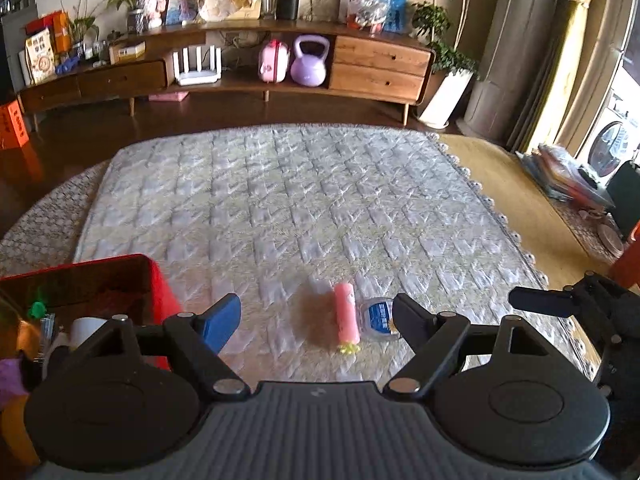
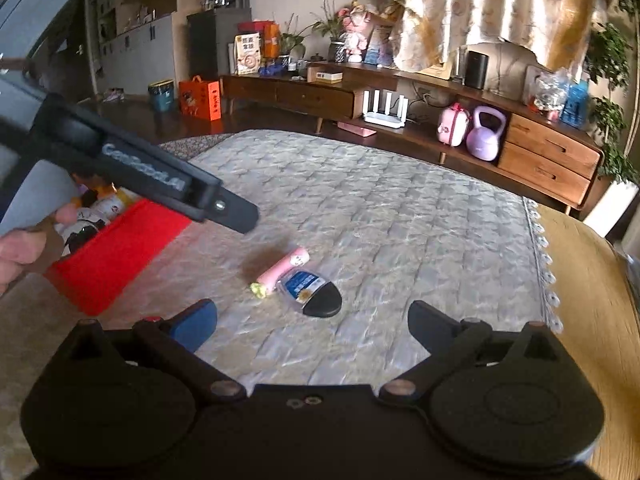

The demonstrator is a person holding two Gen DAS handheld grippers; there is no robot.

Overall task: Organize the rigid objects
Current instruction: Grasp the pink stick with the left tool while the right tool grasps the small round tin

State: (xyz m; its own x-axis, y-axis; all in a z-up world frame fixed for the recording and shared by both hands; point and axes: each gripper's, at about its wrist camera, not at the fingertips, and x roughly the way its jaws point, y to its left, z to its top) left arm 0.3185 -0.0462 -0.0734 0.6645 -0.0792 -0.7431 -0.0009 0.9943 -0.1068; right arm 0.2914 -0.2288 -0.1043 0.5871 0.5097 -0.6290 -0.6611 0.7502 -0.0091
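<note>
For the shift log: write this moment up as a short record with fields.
surface: quilted mat on the floor
loose items: pink tube with a yellow end, lying flat; clear bottle with a blue label and dark cap, lying beside it, apparently touching
bin: red bin at the mat's left, already holding several items
left claw: open, empty, the pink tube between its fingers' line
right claw: open, empty, short of the bottle
remaining: both loose items still outside the bin

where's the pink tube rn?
The pink tube lies flat on the quilted mat, touching the clear blue-labelled bottle on its right in the left wrist view. It sits ahead of the open left gripper, right of the red bin.
</note>
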